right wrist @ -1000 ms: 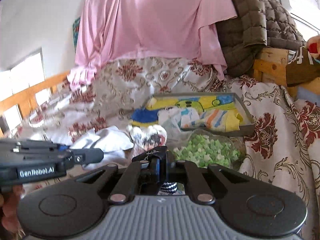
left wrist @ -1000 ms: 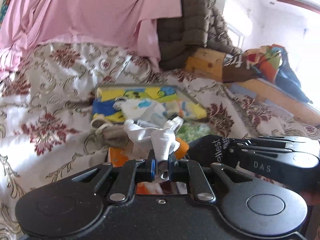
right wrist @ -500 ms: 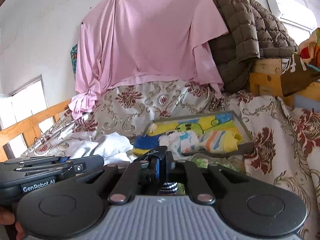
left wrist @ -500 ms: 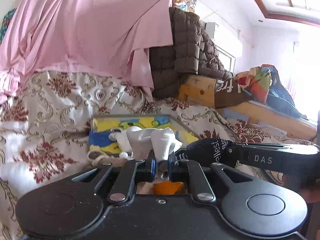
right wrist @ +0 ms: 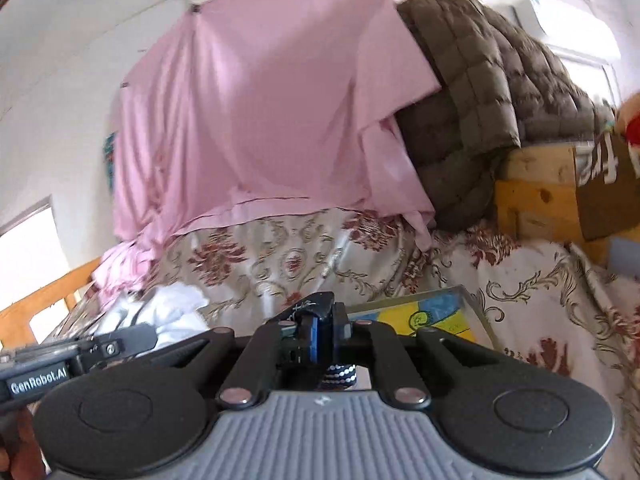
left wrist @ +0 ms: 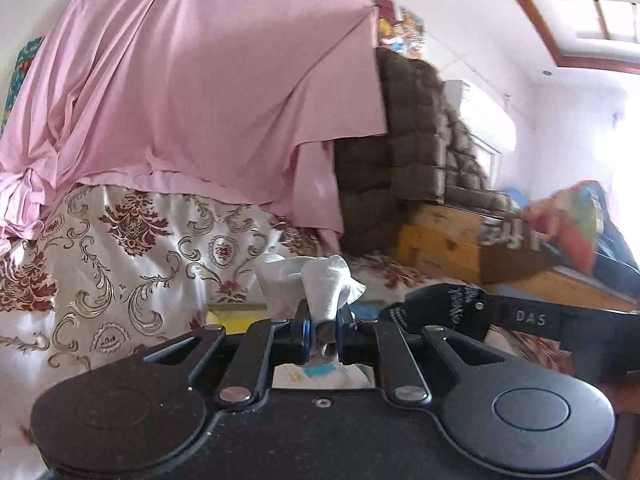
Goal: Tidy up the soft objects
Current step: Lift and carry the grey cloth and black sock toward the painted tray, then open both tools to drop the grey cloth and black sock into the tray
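Note:
My left gripper is shut on a white sock, which bunches up above the fingers, held in the air over the bed. My right gripper is shut on a dark fabric item; a black-and-white dotted part hangs below the fingers. The right gripper's body shows at the right of the left wrist view, and the left gripper's body at the left of the right wrist view. A grey tray with a yellow-blue cloth lies just beyond, mostly hidden.
A floral bedspread covers the bed. A pink sheet hangs behind it, with a brown quilted blanket and a wooden frame to the right. White cloth lies at left in the right wrist view.
Both grippers have risen and tilted upward with their items. The tray and the soft objects on the bed have dropped almost out of view.

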A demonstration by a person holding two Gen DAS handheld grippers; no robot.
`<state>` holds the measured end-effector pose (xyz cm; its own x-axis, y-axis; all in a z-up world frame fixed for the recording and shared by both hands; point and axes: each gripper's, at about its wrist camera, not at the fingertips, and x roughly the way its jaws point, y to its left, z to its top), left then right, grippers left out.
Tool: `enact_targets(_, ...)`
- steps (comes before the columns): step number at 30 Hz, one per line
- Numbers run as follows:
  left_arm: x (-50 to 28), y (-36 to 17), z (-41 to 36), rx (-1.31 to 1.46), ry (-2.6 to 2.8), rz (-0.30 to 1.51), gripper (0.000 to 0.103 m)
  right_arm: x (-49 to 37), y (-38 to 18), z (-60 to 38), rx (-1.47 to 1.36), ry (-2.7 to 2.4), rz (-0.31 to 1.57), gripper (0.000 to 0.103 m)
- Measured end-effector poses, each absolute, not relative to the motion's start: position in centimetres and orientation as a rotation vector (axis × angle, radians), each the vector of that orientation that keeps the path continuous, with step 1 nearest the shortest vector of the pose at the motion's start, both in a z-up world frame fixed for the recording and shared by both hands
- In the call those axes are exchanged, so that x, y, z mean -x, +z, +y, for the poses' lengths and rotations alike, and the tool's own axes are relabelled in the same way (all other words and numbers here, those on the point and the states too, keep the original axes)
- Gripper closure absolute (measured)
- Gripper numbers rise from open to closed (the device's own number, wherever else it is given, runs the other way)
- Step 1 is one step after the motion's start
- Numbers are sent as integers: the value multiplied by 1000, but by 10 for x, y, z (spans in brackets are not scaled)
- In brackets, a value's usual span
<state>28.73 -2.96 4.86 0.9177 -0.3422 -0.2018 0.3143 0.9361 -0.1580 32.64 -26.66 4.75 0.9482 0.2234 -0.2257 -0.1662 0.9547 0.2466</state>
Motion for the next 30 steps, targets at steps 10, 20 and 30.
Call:
enact_targets(10,-402,18,-42,202,-288,358,90,-414,17,-278,-274,125,428,95)
enact_targets(20,-445,-13,-54,214,-273,494,89,-448,-5,-277,-316,91,533,93)
enact_targets(30,-462,-35,-44,269,-215,639,88,-455,-22,-296,-368,55,635,88)
